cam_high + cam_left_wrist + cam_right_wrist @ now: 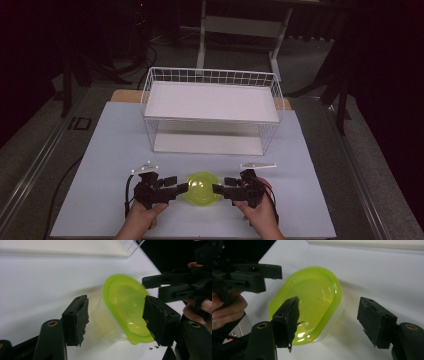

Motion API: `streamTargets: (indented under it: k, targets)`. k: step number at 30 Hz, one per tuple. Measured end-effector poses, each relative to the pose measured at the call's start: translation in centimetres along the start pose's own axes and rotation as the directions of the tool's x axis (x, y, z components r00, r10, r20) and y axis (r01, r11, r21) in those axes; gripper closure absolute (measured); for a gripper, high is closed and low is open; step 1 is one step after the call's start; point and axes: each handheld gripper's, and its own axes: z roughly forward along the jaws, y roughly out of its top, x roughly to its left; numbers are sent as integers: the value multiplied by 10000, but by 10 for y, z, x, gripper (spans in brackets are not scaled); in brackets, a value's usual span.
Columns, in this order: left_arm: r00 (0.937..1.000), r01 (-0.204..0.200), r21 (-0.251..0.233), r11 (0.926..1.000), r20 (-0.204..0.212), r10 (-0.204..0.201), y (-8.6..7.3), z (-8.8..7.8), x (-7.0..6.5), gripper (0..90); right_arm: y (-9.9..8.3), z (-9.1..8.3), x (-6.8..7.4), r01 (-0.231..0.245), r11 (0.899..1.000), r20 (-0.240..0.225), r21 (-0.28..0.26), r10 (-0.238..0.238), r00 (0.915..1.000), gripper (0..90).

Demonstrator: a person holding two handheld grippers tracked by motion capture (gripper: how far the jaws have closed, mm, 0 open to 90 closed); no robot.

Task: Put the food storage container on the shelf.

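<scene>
Beyond both sets of jaws we see the white bench (115,145), and at its far side a white wire rack (211,107) with two shelves. Between the two grippers sits a clear tub (334,315) with a lime-green lid (202,188). We see the left gripper (176,190) with its jaws spread apart around the tub's near end, and the right gripper (219,189) likewise wide, the lid just ahead of its jaws.
</scene>
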Motion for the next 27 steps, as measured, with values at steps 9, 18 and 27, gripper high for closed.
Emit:
streamTargets:
  k: [9, 18, 27]
  targets:
    - [9994, -110, 867, 9962, 350, 80, -8, 8, -6, 578, -10, 5, -2, -414, 9977, -105, 538, 420, 9991, 502]
    - [9989, -465, 837, 9954, -75, 472, -13, 4, -20, 763, -13, -2, 9, -572, 9959, -286, 695, 593, 9978, 759]
    - [9949, -916, 97, 9958, -406, 919, -4, -6, -36, 817, -9, -13, 20, -138, 9994, 286, -303, 146, 9995, 801]
